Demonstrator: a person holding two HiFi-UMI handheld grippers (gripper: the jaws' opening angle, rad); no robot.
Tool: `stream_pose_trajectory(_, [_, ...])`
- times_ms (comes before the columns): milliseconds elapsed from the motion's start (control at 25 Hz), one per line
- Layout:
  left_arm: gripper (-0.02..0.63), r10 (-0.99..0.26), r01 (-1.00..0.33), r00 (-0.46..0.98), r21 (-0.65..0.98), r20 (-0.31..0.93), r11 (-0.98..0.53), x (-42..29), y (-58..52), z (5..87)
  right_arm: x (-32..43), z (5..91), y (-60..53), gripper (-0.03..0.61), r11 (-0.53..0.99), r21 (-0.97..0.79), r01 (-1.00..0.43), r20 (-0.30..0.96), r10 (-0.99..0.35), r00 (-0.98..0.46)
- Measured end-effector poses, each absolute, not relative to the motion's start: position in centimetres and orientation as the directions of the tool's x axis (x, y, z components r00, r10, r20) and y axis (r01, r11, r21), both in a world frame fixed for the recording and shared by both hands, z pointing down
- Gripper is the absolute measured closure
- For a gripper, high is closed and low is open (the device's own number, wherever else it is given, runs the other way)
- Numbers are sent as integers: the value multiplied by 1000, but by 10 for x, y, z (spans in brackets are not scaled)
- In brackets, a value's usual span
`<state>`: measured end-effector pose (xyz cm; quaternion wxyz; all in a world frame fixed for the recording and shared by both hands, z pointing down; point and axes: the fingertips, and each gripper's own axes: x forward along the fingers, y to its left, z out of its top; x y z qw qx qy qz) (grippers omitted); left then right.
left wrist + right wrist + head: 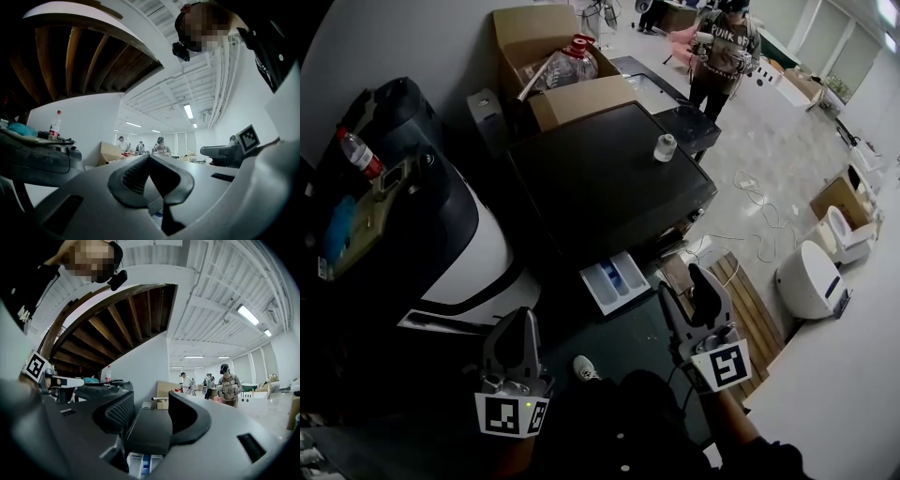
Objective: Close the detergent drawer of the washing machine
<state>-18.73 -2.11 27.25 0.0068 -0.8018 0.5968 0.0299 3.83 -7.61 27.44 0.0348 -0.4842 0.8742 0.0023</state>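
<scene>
Pale floor and white walls of a large, bright hall surround a dark washing machine (609, 178), which stands with its back towards a cardboard box (546, 56). From the machine's front, at the near corner, the white detergent drawer (617, 280) sticks out, fully pulled open, with a blue insert showing in one of its compartments. The right gripper (686, 286) hovers just beside the drawer, a little nearer the person, pointing level towards the machine; its jaws stand well apart and hold nothing, and in the right gripper view the drawer (140, 464) shows low in the gap between them. The left gripper (525, 317) hangs further to the left, apart from the drawer, with its jaw tips meeting and nothing between them. A small white jar (665, 147) sits on the machine's top near the far edge. A big clear water bottle (572, 64) lies in the cardboard box. A slatted wooden board (750, 309) lies on the floor to the right, and a person (724, 47) stands in the background.
</scene>
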Motion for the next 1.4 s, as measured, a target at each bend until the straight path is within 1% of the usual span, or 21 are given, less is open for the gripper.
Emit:
stream_pose_trajectory(200, [600, -946, -945, 324, 39, -20, -325, -186, -33, 290, 33, 305, -77, 349, 520, -21, -854, 3, -854, -521])
stream_pose_trajectory(360, [600, -944, -943, 330, 53, 1, -330, -179, -41, 302, 35, 345, -80, 327, 528, -20, -849, 70, -846, -528])
stream_pose_trajectory(600, [600, -946, -945, 324, 47, 27, -322, -162, -52, 308, 40, 411, -87, 328, 528, -51, -848, 188, -829, -527])
stream_pose_trajectory(1000, [600, -925, -933, 358, 78, 127, -351, -143, -60, 351, 36, 511, -76, 328, 505, -69, -860, 320, -805, -499])
stream_pose_trajectory(1240, [600, -898, -916, 400, 103, 181, -387, -126, -60, 384, 29, 552, -59, 328, 503, -84, -860, 400, -774, -491])
stream_pose_trajectory(1400, [600, -884, -905, 425, 116, 196, -409, -116, -60, 398, 27, 573, -49, 327, 497, -91, -863, 455, -750, -480])
